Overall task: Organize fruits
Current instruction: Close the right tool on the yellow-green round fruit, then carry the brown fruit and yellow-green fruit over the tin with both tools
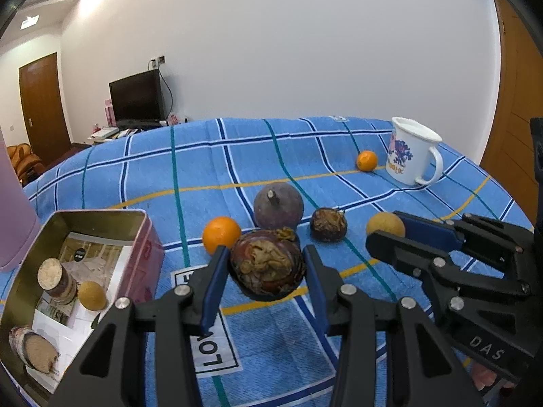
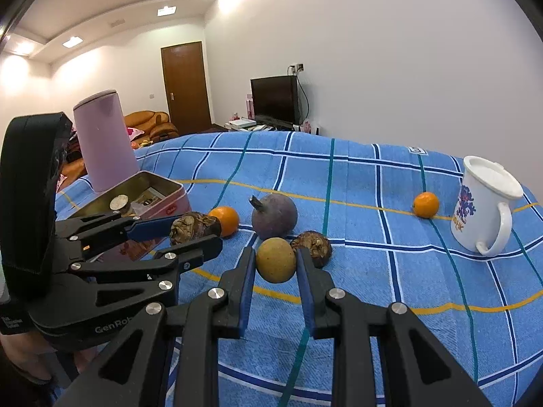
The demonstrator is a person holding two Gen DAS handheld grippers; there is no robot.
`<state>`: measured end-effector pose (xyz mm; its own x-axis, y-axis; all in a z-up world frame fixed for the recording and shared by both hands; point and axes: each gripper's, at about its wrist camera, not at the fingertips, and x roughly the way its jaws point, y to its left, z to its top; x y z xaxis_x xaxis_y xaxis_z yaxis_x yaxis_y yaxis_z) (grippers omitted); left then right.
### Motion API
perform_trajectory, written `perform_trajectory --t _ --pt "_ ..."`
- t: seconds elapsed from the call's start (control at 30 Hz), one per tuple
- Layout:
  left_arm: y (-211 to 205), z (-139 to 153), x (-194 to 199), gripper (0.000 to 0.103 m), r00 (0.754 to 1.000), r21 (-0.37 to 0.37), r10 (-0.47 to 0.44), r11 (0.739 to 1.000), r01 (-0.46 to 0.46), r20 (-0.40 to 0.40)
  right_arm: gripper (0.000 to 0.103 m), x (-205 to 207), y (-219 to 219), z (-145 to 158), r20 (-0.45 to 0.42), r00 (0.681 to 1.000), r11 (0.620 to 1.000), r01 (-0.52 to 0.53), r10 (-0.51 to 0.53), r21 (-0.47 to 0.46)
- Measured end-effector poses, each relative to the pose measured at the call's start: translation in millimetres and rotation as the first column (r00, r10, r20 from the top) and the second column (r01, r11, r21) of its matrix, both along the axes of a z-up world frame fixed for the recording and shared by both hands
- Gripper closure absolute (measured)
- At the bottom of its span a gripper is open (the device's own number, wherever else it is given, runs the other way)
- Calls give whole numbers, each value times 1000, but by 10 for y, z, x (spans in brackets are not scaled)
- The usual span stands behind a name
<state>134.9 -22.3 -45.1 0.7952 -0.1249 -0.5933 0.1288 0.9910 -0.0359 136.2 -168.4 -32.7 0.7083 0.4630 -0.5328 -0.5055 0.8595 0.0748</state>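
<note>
My left gripper [image 1: 266,254] is shut on a dark brown mangosteen [image 1: 268,264], held just above the blue checked cloth. My right gripper [image 2: 275,254] is shut on a small yellow-brown fruit [image 2: 275,259], also seen from the left wrist as the yellow-brown fruit [image 1: 385,224]. On the cloth lie a large purple fruit [image 1: 278,205], a second small mangosteen [image 1: 328,224], a near orange [image 1: 221,234] and a far orange [image 1: 367,160]. The open pink tin [image 1: 149,237] at left holds a yellow fruit [image 1: 91,295] and two cut stalk pieces.
A white printed mug [image 1: 412,151] stands at the far right of the cloth. A tall pink canister [image 2: 103,139] stands behind the tin. The bed's edge [image 1: 112,142] falls away at the back toward a television and a door.
</note>
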Motion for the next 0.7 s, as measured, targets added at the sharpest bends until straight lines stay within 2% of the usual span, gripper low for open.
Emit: perform_trajectory --t 0.43,0.7 --pt "-29 65 -101 57 998 25 12 1000 -14 69 77 -141 -11 71 84 996 1000 -11 10 9" --pt "-33 91 -165 57 995 30 17 999 -20 101 77 -175 -19 83 99 995 1000 -5 3 13"
